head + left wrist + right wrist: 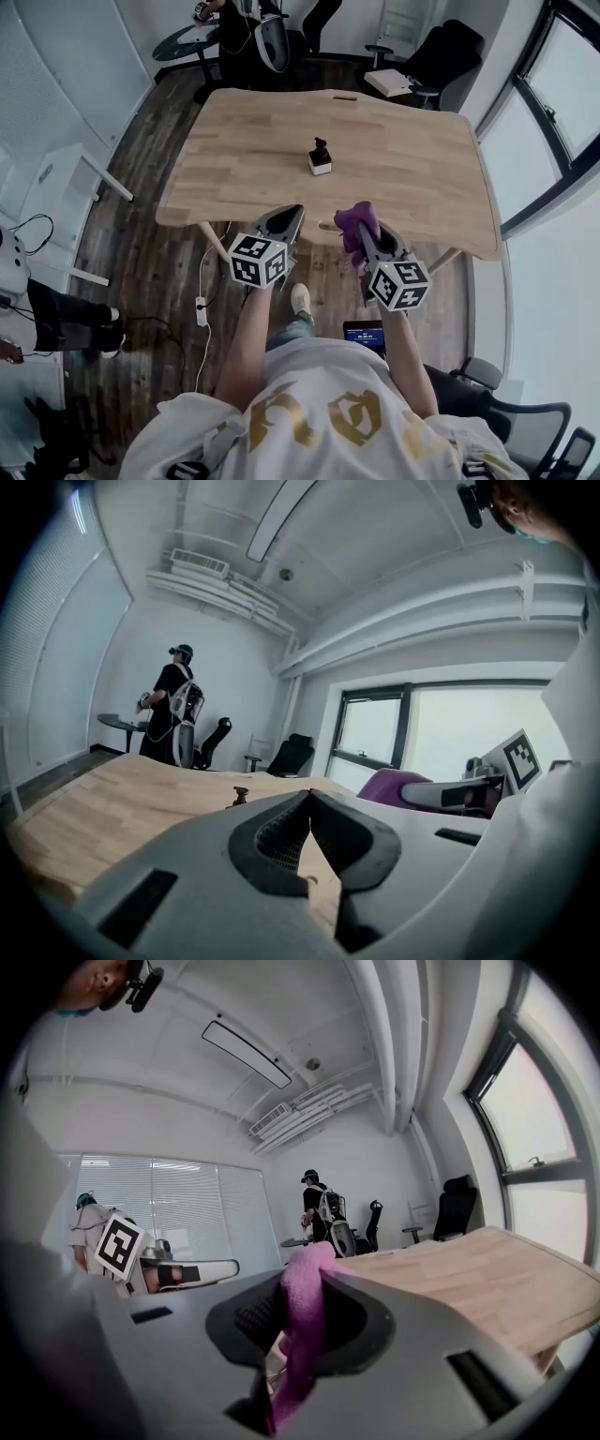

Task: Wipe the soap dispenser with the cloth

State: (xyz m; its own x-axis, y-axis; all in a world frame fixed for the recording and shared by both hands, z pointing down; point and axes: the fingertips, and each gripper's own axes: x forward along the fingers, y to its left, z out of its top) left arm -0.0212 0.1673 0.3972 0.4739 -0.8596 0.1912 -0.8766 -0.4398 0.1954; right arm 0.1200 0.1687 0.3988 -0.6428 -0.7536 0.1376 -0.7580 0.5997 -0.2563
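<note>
A small soap dispenser (320,157) with a dark pump and white base stands upright near the middle of the wooden table (244,159); it appears small and distant (241,796) in the left gripper view. My right gripper (362,228) is shut on a purple cloth (353,225), which bunches between its jaws (302,1326), at the table's near edge. My left gripper (289,217) is shut with nothing in it, beside the right one and just short of the table's near edge. Both are well short of the dispenser.
Black office chairs (441,56) and a round side table (183,39) stand beyond the table. A person (172,714) stands at the far end. A power strip with cable (201,311) lies on the wood floor under the near edge. Windows (553,112) run along the right.
</note>
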